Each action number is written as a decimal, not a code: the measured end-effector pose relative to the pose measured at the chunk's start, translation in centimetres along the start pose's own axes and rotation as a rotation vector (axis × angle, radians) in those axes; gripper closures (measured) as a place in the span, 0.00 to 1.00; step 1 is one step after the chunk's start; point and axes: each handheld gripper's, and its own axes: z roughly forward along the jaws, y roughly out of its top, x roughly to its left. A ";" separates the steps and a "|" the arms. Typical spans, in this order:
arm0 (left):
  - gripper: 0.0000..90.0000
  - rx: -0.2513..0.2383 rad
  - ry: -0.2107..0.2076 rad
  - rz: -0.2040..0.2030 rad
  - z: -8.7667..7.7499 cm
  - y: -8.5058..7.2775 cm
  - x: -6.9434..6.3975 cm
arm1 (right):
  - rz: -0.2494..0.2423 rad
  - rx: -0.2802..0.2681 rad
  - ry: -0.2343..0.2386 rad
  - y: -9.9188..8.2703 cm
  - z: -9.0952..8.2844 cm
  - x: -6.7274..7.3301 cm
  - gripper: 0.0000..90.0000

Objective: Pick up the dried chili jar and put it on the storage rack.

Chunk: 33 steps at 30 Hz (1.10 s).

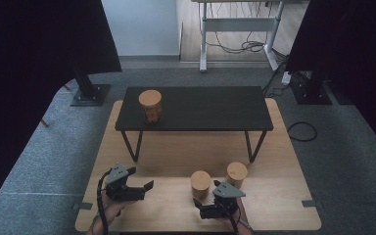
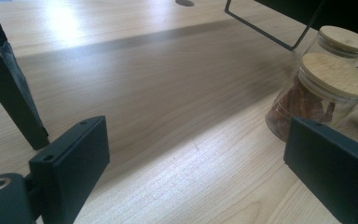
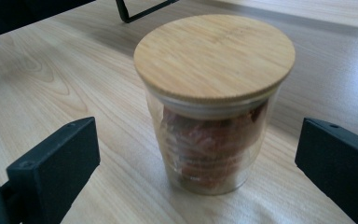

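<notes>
With my right gripper (image 3: 200,154) open around the glass jar (image 3: 212,140) on the wooden board (image 1: 166,205), and my left gripper (image 2: 191,172) open and empty, I'd clamp the smooth, breakable, fairly heavy glass body below the bamboo lid (image 3: 214,56)

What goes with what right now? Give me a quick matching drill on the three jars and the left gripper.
Things:
1. near jar
2. second jar
3. far jar
4. left gripper

Places or states:
A. on the black low table
B. jaws open, nothing between them
C. right in front of the right gripper, between its open jaws, untouched
D. on the wooden board, behind and right of the near jar

Pairs: 1-C, 2-D, 3-A, 4-B
</notes>
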 end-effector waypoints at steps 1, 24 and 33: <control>0.07 0.001 0.000 -0.001 0.0 0.0 0.0 | -0.002 0.002 -0.001 0.1 0.1 0.0 0.00; 0.07 0.007 -0.003 0.004 0.2 0.0 -0.2 | -0.012 0.040 -0.037 1.7 2.6 0.3 0.03; 0.07 0.002 -0.004 0.004 0.1 0.0 -0.2 | -0.010 0.064 -0.050 2.2 3.5 0.4 0.05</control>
